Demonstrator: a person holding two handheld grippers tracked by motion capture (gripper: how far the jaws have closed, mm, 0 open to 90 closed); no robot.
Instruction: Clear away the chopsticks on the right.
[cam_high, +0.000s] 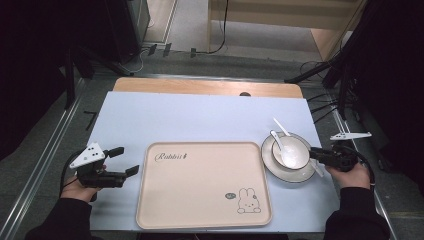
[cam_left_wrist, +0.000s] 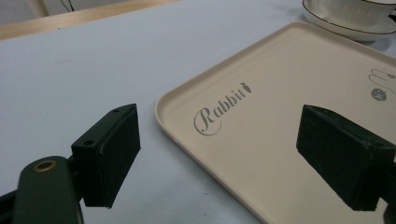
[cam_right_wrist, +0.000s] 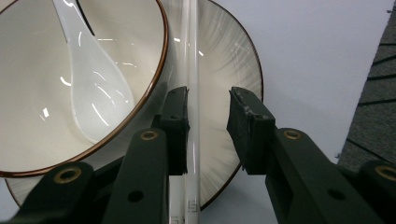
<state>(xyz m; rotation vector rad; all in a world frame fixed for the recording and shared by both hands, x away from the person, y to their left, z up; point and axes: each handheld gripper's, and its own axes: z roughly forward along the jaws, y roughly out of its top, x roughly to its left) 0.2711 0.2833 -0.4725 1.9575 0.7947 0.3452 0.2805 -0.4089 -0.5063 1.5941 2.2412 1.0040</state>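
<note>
Work in hand: picking up the white stick (cam_right_wrist: 191, 56) that lies across the plate (cam_right_wrist: 233, 56), just right of the bowl (cam_right_wrist: 28, 93).
Right gripper: the right gripper (cam_right_wrist: 210, 98) straddles the stick. One pad sits against it or just beside it and the other stands clear with a gap, so the grasp does not look made, though the contact is hard to judge at this angle.
Left gripper: the left gripper (cam_high: 127, 161) has its jaws spread wide and carries nothing. It hovers over the table (cam_high: 200, 115) at the near left, just off the tray's left edge.
Done so far: nothing lies on the tray (cam_high: 205, 145). The spoon (cam_high: 279, 142) rests in the bowl (cam_high: 300, 155), which sits on the plate (cam_high: 270, 167) at the tray's right.
Left to do: clamp the stick and lift it. Probably it goes to the tray, along with the rest of the crockery.
High view adds: the whole layout, both hands, and the stick's far end (cam_high: 281, 126) poking out beyond the bowl.
Right gripper view adds: how the stick sits between the pads, and the spoon (cam_right_wrist: 93, 88) bowl-down inside the brown-rimmed bowl.
Left gripper view adds: the left gripper (cam_left_wrist: 219, 140) aimed at the tray's near-left corner (cam_left_wrist: 161, 105), with script lettering printed there.
</note>
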